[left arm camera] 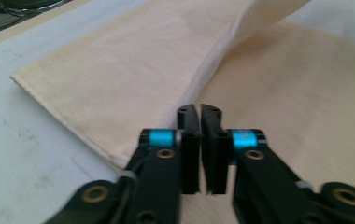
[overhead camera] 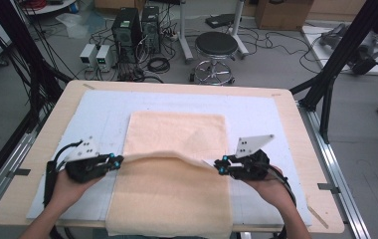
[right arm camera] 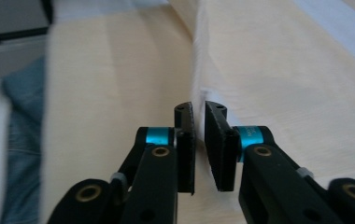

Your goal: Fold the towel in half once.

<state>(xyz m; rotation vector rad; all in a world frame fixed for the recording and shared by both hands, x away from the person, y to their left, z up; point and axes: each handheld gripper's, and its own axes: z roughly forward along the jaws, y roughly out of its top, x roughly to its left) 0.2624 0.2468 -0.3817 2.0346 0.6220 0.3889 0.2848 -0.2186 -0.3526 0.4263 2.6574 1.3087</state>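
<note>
Both forearms come in from the near edge of the table (overhead camera: 38, 164), spread wide, with each hand wrapped round the back of its gripper and turned inward so the two grippers point at each other across the towel (overhead camera: 177, 134). The left gripper (overhead camera: 119, 160) sits at the towel's left edge, the right gripper (overhead camera: 219, 166) at its right edge, both roughly level and raised a little off the surface; a grey plate stands up on each. The cream towel lies in the middle of a white mat (overhead camera: 102, 109), its far part flat, its near end hanging over the table's near edge. Between the grippers a fold of it is lifted into a low ridge that sags in the middle. In the left gripper view the jaws of the left gripper (left arm camera: 199, 112) stand nearly closed with a thin slit between them, and the towel's (left arm camera: 133, 70) raised edge runs away from their tips; whether cloth is pinched there cannot be told. In the right gripper view the right gripper (right arm camera: 198, 109) also shows a narrow gap, with the towel's (right arm camera: 269, 70) fold rising straight ahead of it.
</note>
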